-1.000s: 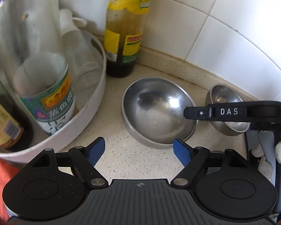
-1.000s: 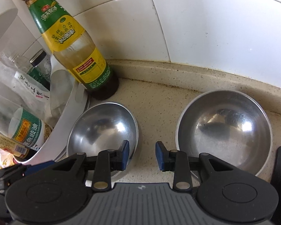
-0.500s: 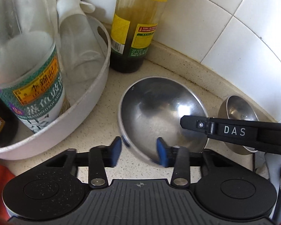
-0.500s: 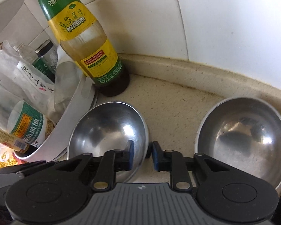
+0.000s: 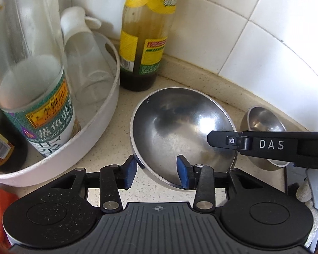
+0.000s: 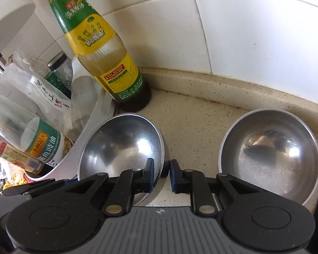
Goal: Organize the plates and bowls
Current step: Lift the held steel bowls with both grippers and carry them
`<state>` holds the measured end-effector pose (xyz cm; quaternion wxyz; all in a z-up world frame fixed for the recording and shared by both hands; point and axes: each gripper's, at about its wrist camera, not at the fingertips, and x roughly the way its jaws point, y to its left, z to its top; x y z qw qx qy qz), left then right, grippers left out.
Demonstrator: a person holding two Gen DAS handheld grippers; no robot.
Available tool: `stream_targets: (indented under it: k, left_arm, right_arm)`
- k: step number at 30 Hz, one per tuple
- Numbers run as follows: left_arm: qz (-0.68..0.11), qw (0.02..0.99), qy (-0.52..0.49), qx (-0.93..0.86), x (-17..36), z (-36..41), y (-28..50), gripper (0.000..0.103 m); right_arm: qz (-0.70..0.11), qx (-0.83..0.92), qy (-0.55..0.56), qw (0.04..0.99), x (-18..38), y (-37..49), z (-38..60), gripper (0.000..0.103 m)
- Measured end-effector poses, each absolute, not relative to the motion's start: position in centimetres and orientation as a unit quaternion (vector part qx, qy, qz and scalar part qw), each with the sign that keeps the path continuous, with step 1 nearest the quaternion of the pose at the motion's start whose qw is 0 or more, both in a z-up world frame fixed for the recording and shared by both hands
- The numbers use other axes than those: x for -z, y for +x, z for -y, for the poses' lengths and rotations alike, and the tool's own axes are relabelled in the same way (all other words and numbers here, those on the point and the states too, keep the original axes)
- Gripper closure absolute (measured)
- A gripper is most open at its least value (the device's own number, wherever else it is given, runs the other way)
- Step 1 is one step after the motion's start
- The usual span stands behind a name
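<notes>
Both grippers are pinching one steel bowl (image 5: pixel 180 124) by its rim: left gripper (image 5: pixel 156 172) nearside, right gripper (image 6: pixel 161 174) at its right edge.

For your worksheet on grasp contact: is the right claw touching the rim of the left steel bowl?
Touching. The right wrist view shows the right claw shut on the left steel bowl, one blue pad inside the rim, the other outside, no gap visible.

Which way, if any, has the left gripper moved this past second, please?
Yes: the left gripper edged forward toward the sauce bottle, closing on the rim of the steel bowl.
</notes>
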<state>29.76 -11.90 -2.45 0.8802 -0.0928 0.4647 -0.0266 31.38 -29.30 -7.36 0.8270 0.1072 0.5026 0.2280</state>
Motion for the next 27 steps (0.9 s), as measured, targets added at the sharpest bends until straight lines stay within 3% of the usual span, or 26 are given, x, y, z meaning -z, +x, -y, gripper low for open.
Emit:
stream_targets:
  k: [27]
  left_arm:
    - [-0.406, 0.909, -0.008, 0.094, -3.1, 16.0, 22.2, 0.044]
  right_arm:
    - [-0.474, -0.19, 0.13, 0.85, 1.1, 21.2, 33.2, 0.085]
